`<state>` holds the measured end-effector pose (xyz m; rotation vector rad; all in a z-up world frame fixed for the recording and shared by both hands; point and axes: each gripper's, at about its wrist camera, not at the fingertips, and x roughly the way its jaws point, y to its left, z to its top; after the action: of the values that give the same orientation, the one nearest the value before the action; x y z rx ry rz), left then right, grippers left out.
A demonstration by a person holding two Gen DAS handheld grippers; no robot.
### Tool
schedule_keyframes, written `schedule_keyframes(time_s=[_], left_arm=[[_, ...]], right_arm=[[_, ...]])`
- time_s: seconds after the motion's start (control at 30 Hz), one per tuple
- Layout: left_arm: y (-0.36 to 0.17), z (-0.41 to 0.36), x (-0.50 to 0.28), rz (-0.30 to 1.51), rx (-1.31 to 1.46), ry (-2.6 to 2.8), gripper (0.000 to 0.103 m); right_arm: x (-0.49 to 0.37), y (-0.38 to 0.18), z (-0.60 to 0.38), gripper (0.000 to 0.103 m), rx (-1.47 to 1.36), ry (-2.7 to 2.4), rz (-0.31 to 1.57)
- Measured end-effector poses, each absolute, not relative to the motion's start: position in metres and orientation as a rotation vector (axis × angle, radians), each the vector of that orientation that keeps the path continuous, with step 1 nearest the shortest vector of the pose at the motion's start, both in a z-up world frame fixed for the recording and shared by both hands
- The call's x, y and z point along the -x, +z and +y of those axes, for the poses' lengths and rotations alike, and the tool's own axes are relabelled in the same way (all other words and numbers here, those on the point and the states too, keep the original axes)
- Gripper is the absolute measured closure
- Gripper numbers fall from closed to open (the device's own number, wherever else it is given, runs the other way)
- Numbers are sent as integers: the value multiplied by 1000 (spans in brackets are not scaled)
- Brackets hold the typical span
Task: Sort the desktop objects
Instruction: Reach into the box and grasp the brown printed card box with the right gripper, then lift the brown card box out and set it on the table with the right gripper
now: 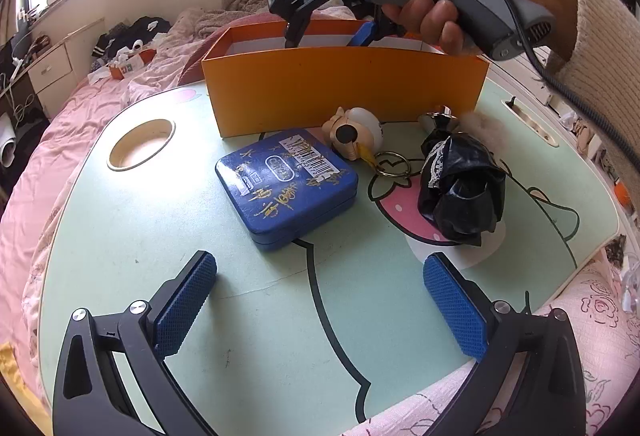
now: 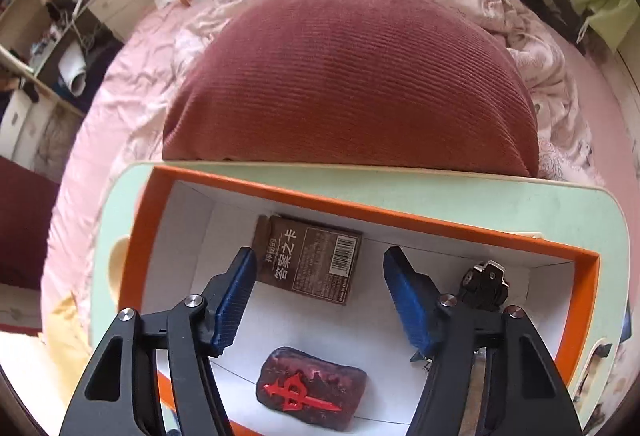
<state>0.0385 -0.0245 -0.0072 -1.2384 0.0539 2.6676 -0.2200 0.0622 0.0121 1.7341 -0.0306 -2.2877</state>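
Below right tool (image 2: 320,288), stone (image 2: 311,387) w/in box (image 2: 576,300).

A hand-held right gripper (image 1: 332,36) dips into an orange cardboard box (image 1: 344,92) on a pale green tabletop (image 1: 120,236), behind a blue tin (image 1: 286,186) and crumpled black bag (image 1: 460,188).

Bare table (image 1: 132,236) is left open between the cup recess (image 1: 142,144) and the blue tin (image 1: 286,186). The middle is crowded by the tin, a keyring figure (image 1: 358,134) and a black bundle (image 1: 460,188), backed by the orange box (image 1: 344,92). Inside the box, free floor is bounded by a brown card pack (image 2: 312,260), a dark red pouch (image 2: 312,390) and a black clip (image 2: 484,284).
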Motion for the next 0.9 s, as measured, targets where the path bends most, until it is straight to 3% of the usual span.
schedule_keyframes(time_s=[0.2,0.23,0.33,0.4,0.6,0.9], left_arm=[[-8,-24,-38,52,1238,2668,0],[-8,-24,-37,54,1237,2668,0],[-8,-22,-39,56,1236,2670,0],[-9,-23,-40,55,1236,2670,0],[-9,-23,-40,55,1235,2670,0],[-10,-22,-40,54,1235,2671,0]], right_arm=[[226,-8,33,31,-1791,-2193,-97],[225,-8,29,25,-1777,-2211,-60],[218,-11,13,25,-1779,-2254,165],[211,-11,6,38,-1743,-2286,329],[210,1,40,42,-1645,-2260,60],[114,79,88,42,-1269,-2286,29]])
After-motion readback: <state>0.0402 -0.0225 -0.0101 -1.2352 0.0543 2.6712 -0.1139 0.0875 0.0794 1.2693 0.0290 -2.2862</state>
